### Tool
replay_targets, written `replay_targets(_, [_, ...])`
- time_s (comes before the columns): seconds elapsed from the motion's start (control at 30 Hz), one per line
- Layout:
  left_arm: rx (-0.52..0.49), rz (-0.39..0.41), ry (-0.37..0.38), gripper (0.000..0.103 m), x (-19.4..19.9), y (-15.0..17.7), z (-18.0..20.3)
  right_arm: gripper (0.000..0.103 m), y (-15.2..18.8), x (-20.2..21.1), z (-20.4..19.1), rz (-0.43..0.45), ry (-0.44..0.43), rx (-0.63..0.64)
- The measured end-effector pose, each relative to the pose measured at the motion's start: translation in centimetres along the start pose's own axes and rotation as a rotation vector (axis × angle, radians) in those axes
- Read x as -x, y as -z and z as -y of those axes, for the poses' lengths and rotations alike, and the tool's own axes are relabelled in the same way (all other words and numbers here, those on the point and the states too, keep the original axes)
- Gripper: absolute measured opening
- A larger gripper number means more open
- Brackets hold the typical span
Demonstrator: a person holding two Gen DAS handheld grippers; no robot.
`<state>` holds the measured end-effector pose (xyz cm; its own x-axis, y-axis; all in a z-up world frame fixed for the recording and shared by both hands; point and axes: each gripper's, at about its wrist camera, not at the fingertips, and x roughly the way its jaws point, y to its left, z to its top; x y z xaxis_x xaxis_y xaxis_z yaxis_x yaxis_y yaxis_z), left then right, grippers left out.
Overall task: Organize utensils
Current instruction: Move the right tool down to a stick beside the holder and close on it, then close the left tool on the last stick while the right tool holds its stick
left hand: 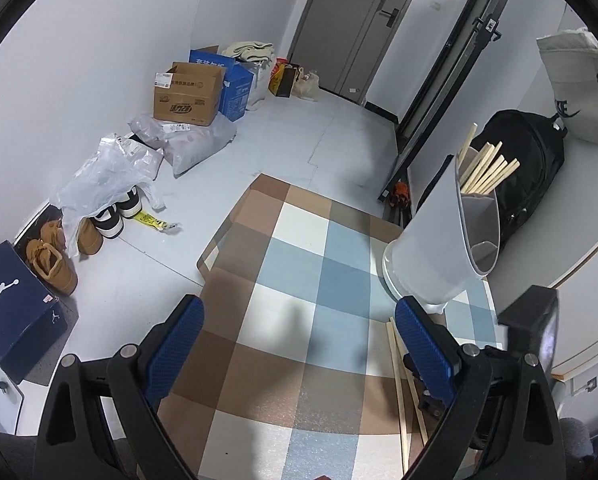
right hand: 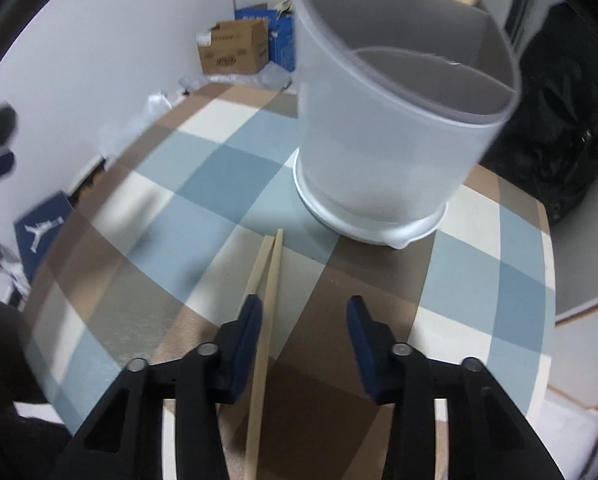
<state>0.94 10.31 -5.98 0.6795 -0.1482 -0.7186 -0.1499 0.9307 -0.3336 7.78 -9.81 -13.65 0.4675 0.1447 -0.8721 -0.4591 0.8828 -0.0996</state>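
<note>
1. Holder (right hand: 395,128), translucent, stands on the checked desk (right hand: 187,184), upper centre of the right wrist frame; several chopsticks (left hand: 485,170) already stand in its rear compartment.
2. 2 loose chopsticks (right hand: 265,300) lie flat below the holder, apart from it.
3. Right claw (right hand: 303,316): part open, straddling the pair, its left finger beside them; no grip evident.
4. Left claw (left hand: 299,320): open, empty.
5. Judgement: task mostly complete; 2 chopsticks remain.

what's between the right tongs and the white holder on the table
In the right wrist view, only the pair of loose chopsticks on the checked tablecloth lies between the right tongs and the white holder.
</note>
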Motion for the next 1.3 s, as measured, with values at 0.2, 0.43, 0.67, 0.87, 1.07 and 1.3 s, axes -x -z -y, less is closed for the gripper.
replay_targets(0.2, [0.013,-0.003,0.015,0.094,0.1,-0.2,-0.5,0.031,-0.7,-0.9,-0.5,-0.011,0.015,0.011])
replay_targets(0.43, [0.033,-0.004,0.020,0.094,0.2,-0.4,-1.1,0.030,-1.6,-1.0,-0.4,0.005,0.029,-0.005])
replay_targets(0.67, [0.034,-0.007,0.014,0.094,0.1,-0.4,-1.4,0.008,-1.9,-1.3,-0.9,0.039,-0.002,-0.017])
replay_targets(0.87, [0.022,-0.025,0.008,0.094,-0.6,0.0,-1.2,0.004,-1.3,0.2,0.0,0.093,-0.055,-0.093])
replay_targets(1.07, [-0.061,-0.077,0.007,0.094,-1.7,1.0,0.7,0.004,-0.1,6.0,2.2,0.211,-0.100,-0.146])
replay_targets(1.3, [-0.151,-0.177,-0.006,0.094,-3.4,2.2,3.4,0.004,0.6,11.5,4.9,0.336,-0.154,-0.221])
